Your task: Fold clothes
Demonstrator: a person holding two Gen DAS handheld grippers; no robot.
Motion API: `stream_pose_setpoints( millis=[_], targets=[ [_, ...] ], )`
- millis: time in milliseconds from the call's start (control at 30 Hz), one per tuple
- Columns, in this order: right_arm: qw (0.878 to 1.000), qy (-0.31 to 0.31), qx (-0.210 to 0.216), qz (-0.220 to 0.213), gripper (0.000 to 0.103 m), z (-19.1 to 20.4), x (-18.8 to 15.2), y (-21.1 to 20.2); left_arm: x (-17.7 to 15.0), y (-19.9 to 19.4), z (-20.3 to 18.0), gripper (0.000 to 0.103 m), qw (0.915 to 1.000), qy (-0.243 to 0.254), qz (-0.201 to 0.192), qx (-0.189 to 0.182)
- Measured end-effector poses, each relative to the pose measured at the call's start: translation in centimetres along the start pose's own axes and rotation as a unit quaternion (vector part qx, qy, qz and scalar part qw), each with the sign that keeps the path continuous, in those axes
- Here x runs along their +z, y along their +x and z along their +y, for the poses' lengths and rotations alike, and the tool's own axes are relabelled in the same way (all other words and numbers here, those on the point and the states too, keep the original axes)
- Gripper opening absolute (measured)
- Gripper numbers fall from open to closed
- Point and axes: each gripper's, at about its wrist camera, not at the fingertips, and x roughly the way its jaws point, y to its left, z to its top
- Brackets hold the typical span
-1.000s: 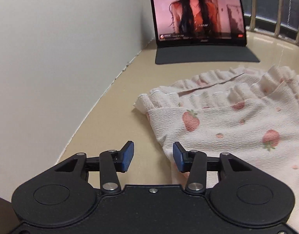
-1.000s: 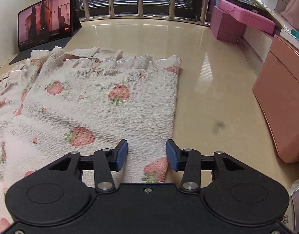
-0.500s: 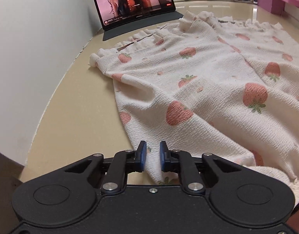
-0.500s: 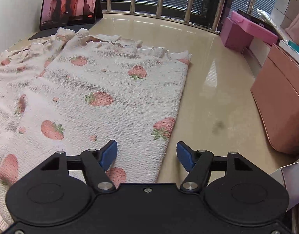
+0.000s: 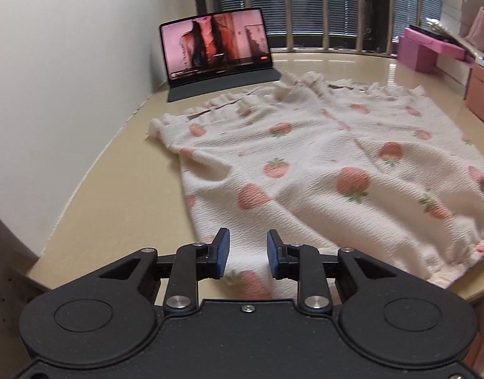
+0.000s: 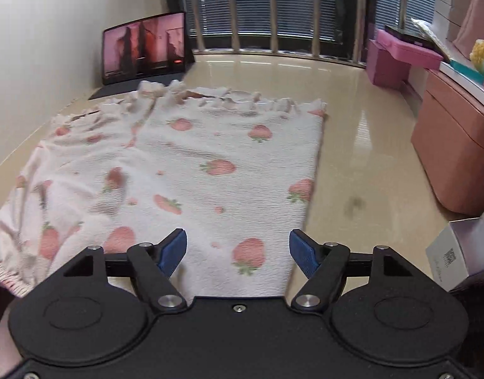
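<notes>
A white garment with red strawberry print (image 5: 321, 164) lies spread on the beige table, ruffled hem at the far side. My left gripper (image 5: 246, 257) is open above the garment's near left edge, with cloth showing between the blue pads but not gripped. In the right wrist view the same garment (image 6: 204, 170) lies flat. My right gripper (image 6: 237, 252) is wide open above its near right corner, holding nothing.
A tablet (image 5: 215, 47) on a dark stand plays video at the far left by the white wall (image 5: 68, 79). Pink boxes (image 6: 399, 57) and a pink cabinet (image 6: 456, 158) stand at the right. A small white box (image 6: 456, 252) sits near the right gripper. Window bars (image 6: 273, 9) run along the back.
The left gripper pulled back towards the near edge, closed halfway, then opened again. The right gripper opened wider and drew back to the near right corner.
</notes>
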Motion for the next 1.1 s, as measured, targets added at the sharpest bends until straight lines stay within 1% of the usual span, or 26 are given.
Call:
stream_pose_setpoints(
  millis=[33, 67, 100, 133, 200, 233, 267, 367, 433, 500, 533, 567, 600, 667, 700, 733, 767, 833, 933, 1000, 1100],
  targets=[
    [1.0, -0.009, 0.004, 0.004, 0.075, 0.7, -0.1, 0.1, 0.3, 0.8, -1.0, 0.027, 0.9999, 0.013, 0.008, -0.007],
    [1.0, -0.017, 0.005, 0.007, 0.075, 1.3, -0.3, 0.3, 0.4, 1.7, -1.8, 0.027, 0.9993, 0.028, 0.026, 0.001],
    [1.0, -0.021, 0.001, 0.012, 0.075, 1.7, -0.5, 0.6, 0.1, 2.9, -2.6, 0.026, 0.9975, 0.045, 0.051, 0.02],
    [1.0, -0.023, -0.003, 0.019, 0.075, 1.9, -0.7, 0.9, -0.2, 4.0, -3.3, 0.022, 0.9943, 0.062, 0.077, 0.04],
    [0.999, -0.02, -0.018, 0.035, 0.074, 1.9, -1.4, 1.6, -1.0, 4.0, -3.7, 0.02, 0.9913, 0.082, 0.074, 0.071],
    [0.999, -0.017, -0.024, 0.041, 0.074, 1.7, -1.9, 1.9, -1.3, 3.9, -3.5, 0.02, 0.9881, 0.087, 0.084, 0.095],
    [0.999, -0.012, -0.029, 0.042, 0.076, 1.4, -2.3, 2.1, -1.8, 3.7, -2.9, 0.02, 0.9869, 0.086, 0.086, 0.106],
    [0.999, -0.005, -0.035, 0.035, 0.077, 0.4, -3.2, 1.8, -3.1, 2.9, -1.2, 0.02, 0.9827, 0.082, 0.089, 0.14],
    [0.999, -0.002, -0.036, 0.038, 0.077, 0.4, -3.2, 1.6, -3.3, 2.0, -0.1, 0.021, 0.9869, 0.047, 0.088, 0.126],
    [0.998, 0.005, -0.041, 0.043, 0.077, 0.6, -3.2, 1.1, -3.4, -0.1, 0.8, 0.021, 0.9932, -0.002, 0.059, 0.101],
    [0.998, 0.007, -0.038, 0.039, 0.078, 0.8, -3.4, 0.5, -3.5, -1.4, 1.2, 0.026, 0.9948, -0.025, 0.041, 0.09],
    [0.999, 0.007, -0.026, 0.027, 0.079, 1.2, -3.6, -0.6, -3.7, -2.8, 1.3, 0.041, 0.9954, -0.038, 0.018, 0.086],
    [1.0, 0.006, -0.014, 0.014, 0.083, 1.7, -3.9, -1.9, -4.0, -4.3, 1.4, 0.051, 0.9952, -0.052, -0.005, 0.083],
    [1.0, 0.003, 0.006, -0.013, 0.093, 2.9, -4.5, -4.8, -4.4, -6.9, 1.2, 0.1, 0.9927, -0.072, -0.049, 0.083],
    [1.0, 0.001, 0.011, -0.028, 0.097, 3.7, -4.9, -6.3, -4.7, -8.1, 0.9, 0.103, 0.9907, -0.08, -0.071, 0.085],
    [0.999, 0.002, 0.013, -0.04, 0.1, 4.4, -5.2, -7.6, -4.9, -9.3, 0.6, 0.103, 0.9881, -0.087, -0.092, 0.087],
    [0.999, 0.004, 0.014, -0.049, 0.101, 5.0, -5.7, -8.8, -4.9, -10.0, 0.1, 0.103, 0.9875, -0.088, -0.103, 0.08],
    [0.998, 0.01, 0.016, -0.066, 0.103, 6.2, -6.7, -11.0, -5.1, -11.2, -1.1, 0.103, 0.9863, -0.098, -0.114, 0.067],
    [0.997, 0.022, 0.017, -0.073, 0.103, 7.4, -7.7, -13.0, -5.5, -12.1, -2.5, 0.103, 0.985, -0.117, -0.114, 0.054],
    [0.997, 0.029, 0.024, -0.073, 0.103, 8.0, -8.5, -14.1, -6.1, -12.7, -3.3, 0.103, 0.9875, -0.118, -0.097, 0.041],
    [0.997, 0.037, 0.028, -0.066, 0.103, 8.7, -10.1, -15.3, -7.6, -13.5, -4.2, 0.103, 0.992, -0.1, -0.074, 0.024]
  ],
)
